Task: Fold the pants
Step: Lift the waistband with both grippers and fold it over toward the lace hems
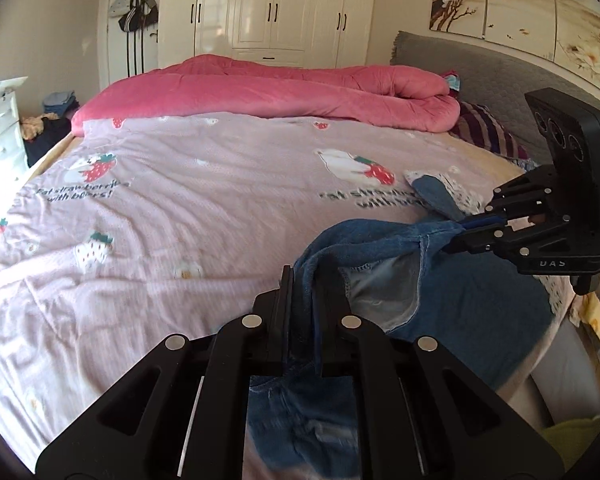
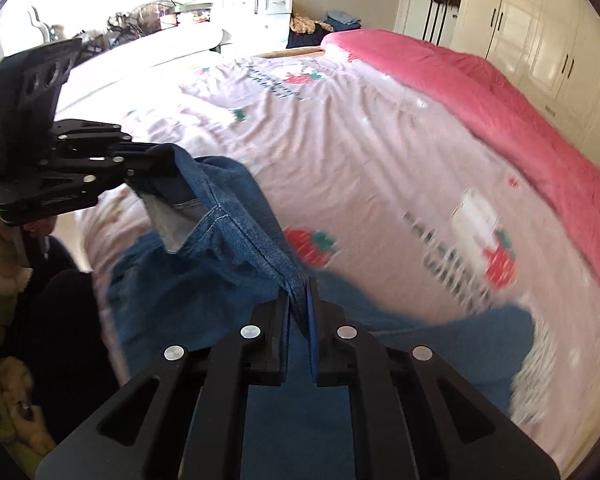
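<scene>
A big bed (image 1: 180, 208) with a pale pink strawberry sheet (image 2: 360, 152) fills the room beyond both sets of jaws. A thick pink quilt (image 1: 260, 88) is bunched up along the far side of the bed, well away from the jaws. White wardrobe doors (image 1: 272, 8) stand behind it.

The blue jeans (image 1: 472, 304) lie at the near edge of the bed, right under and between the two grippers. Their top edge is lifted off the sheet and stretched from one gripper to the other, with the pale inside of the denim showing in the dip between them. The rest of the jeans hangs down and rests on the sheet below.

The left gripper (image 1: 300, 280) has its jaws clamped tight on one end of that top edge. The right gripper (image 2: 300, 292) has its blue pads (image 2: 311, 320) squeezed on the other end, with the denim pinched between them.
</scene>
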A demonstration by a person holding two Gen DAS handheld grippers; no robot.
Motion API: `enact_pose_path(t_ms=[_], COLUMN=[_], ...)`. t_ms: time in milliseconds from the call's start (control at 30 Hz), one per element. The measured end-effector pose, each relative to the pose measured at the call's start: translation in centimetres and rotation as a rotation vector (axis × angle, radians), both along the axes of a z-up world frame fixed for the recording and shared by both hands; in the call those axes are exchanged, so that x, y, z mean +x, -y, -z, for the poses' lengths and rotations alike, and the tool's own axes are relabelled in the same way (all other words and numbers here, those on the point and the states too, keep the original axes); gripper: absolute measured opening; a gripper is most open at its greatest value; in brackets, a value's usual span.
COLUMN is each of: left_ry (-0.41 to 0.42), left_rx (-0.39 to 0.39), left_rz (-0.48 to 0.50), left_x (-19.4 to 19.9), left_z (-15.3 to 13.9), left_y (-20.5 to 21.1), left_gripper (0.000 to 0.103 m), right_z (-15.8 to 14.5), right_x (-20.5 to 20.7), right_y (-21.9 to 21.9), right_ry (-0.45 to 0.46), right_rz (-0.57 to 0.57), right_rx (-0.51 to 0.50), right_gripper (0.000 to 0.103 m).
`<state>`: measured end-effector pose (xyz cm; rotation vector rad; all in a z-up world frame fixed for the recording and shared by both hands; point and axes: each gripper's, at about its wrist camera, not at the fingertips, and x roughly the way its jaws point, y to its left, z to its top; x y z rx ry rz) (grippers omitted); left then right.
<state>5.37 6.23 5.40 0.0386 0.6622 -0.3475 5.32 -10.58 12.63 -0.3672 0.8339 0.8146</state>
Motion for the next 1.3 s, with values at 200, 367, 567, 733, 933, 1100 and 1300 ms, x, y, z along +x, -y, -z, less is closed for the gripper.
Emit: enact_pose_path(t_ms=[200,367,567,733,933,1100,1300], left_ry=[-0.051,-0.12,-0.095,-0.132,-0.202,-0.2,-0.208], left_rx=[0.024,0.048,0.066,0.133,0.093,0.04,0.061], left_rz=[0.018,0.036,0.024,0.014,0.026,0.024,-0.047], left_x=[-3.9,-6.2,-7.5,-7.6,-8.4,-8.9,-9.7], left_z=[2.1,4.1,3.4,4.8,6.6,5.4,4.4], left_y=[0.3,0.6,0.8,0.8,0.1,-0.9,-2.2], left_gripper=[0.003,0.004,0.004,0.006,0.006,0.015,0.045], right_z=[3.2,5.8,5.6,7.7,9.7,9.5,9.8], right_x=[-5.3,-7.9,-9.7,-10.8,-10.7,-10.7,-10.5], right_y=[0.5,0.8,1.2,0.3,0.9,1.1,1.8], right_ry=[-0.073,-0.133,-0.149,-0.182,-0.23,-0.236,-0.267], right_rz=[-0.004,0.008,0.015,0.008,0.041,0.041,0.056], right_rx=[0.048,0.071,0.138,0.122,0.149,0.162,0.204], right_gripper=[0.007,0.007,0.007,0.007,0.009,0.01,0.014])
